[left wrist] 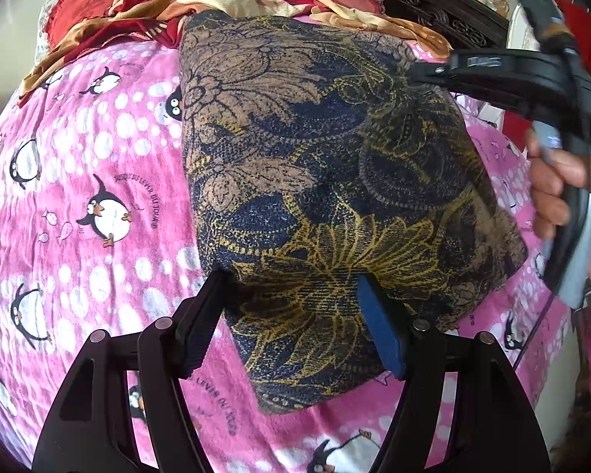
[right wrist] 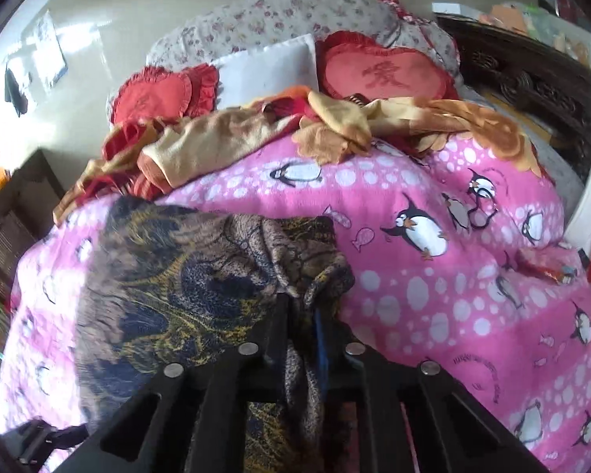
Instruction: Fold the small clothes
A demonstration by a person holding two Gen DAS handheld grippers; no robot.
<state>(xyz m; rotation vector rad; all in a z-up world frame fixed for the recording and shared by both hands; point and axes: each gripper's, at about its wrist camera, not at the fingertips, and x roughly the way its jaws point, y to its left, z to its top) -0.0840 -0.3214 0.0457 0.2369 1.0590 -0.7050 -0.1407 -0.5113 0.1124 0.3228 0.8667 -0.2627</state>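
Observation:
A dark blue, brown and gold floral garment (left wrist: 327, 181) lies spread on the pink penguin blanket (left wrist: 78, 205). My left gripper (left wrist: 291, 287) is open, its fingers straddling the garment's near edge. My right gripper (right wrist: 301, 315) is shut on the garment's far right corner (right wrist: 307, 276), bunching the cloth between its fingers. The right gripper also shows in the left wrist view (left wrist: 417, 73), pinching that corner, with a hand on its handle. The garment also shows in the right wrist view (right wrist: 185, 276).
A crumpled red and tan pile of clothes (right wrist: 256, 126) lies at the blanket's far end, with red heart pillows (right wrist: 386, 75) and a white pillow (right wrist: 268, 71) behind. A dark carved headboard (right wrist: 532, 90) stands at the right.

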